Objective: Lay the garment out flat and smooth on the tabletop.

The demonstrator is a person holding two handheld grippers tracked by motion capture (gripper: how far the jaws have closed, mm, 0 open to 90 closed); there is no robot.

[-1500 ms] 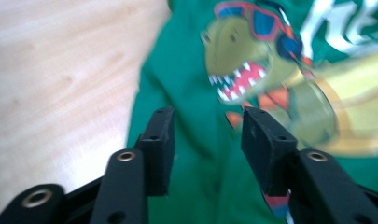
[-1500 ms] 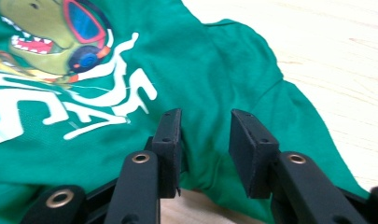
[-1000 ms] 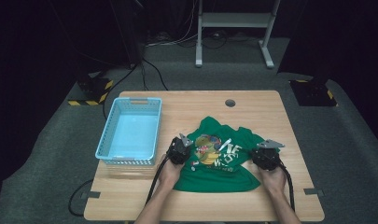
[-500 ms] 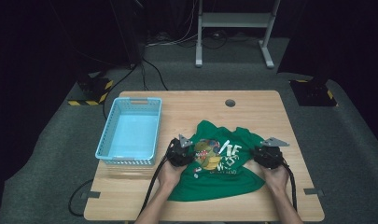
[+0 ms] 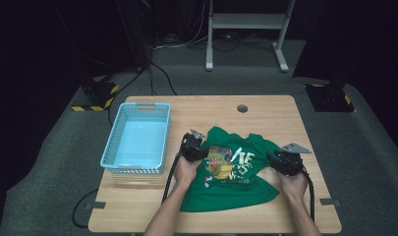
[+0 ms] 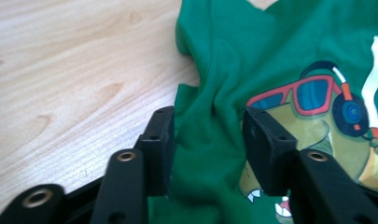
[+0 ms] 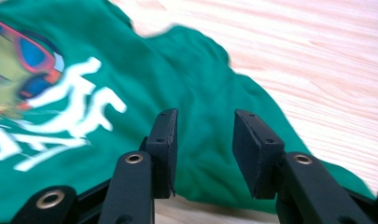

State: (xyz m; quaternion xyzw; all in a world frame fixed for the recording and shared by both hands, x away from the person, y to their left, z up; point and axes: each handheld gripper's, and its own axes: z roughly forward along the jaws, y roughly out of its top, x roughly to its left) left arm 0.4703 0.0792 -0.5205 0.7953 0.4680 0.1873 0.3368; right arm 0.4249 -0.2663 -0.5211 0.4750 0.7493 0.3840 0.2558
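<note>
Right, from the high view the green T-shirt (image 5: pixel 233 174) lies rumpled on the worktop (image 5: pixel 265 110), just to the right of the blue basket (image 5: pixel 137 139), print side up. The left tongs (image 5: pixel 199 147) sit at the shirt's edge nearest the basket, and the right tongs (image 5: pixel 280 162) at the edge farthest from it, 1 hand behind each.

In the left gripper view the left tongs (image 6: pixel 207 140) stand open, their 2 black jaws straddling a raised fold of green cloth beside the cartoon print (image 6: pixel 317 121), with bare wood off to one side. Nothing is pinched yet. I'd say the jaws want to come lower, so they close on the fold itself and not only its top ridge.

In the right gripper view the right tongs (image 7: pixel 203 144) are open too, poised over plain green cloth near the shirt's border, the white lettering (image 7: pixel 70 121) to one side. That view is a little blurred.

To do it well, I reckon both should bite matching spots at opposite edges, then draw apart evenly, so the shirt spreads flat rather than twisting or sliding towards the basket.
</note>
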